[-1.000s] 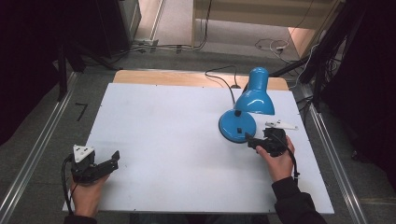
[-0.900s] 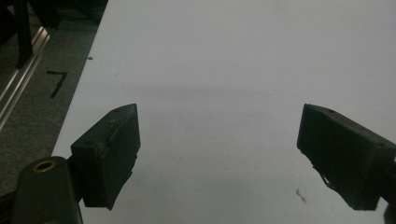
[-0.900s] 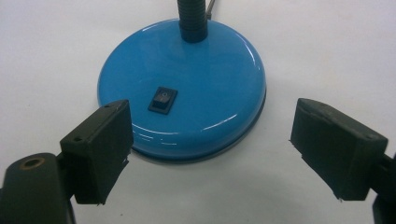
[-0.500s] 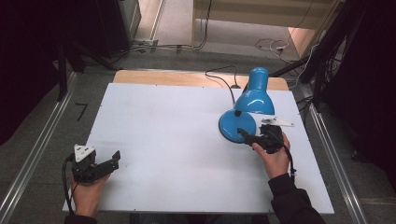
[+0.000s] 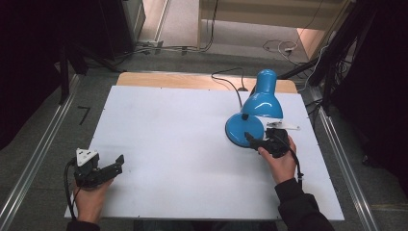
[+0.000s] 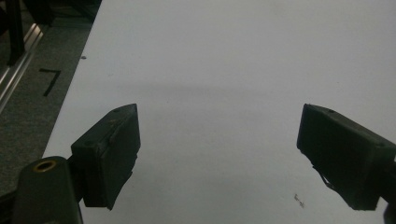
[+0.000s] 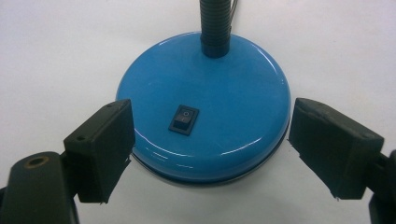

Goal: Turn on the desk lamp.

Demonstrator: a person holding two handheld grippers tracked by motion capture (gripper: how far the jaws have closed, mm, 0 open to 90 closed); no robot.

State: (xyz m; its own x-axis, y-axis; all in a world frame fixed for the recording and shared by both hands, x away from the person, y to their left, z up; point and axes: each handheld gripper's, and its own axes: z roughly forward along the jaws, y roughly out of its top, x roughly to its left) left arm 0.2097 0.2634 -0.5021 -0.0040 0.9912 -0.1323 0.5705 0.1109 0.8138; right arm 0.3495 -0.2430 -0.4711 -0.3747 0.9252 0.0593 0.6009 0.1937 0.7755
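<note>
Though jaws wide, lamp base (image 7: 205, 105) between.

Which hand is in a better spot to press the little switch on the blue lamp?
Probably the right. The right gripper is open right at the lamp base, with the switch just ahead. The left gripper sits far across the table.
</note>
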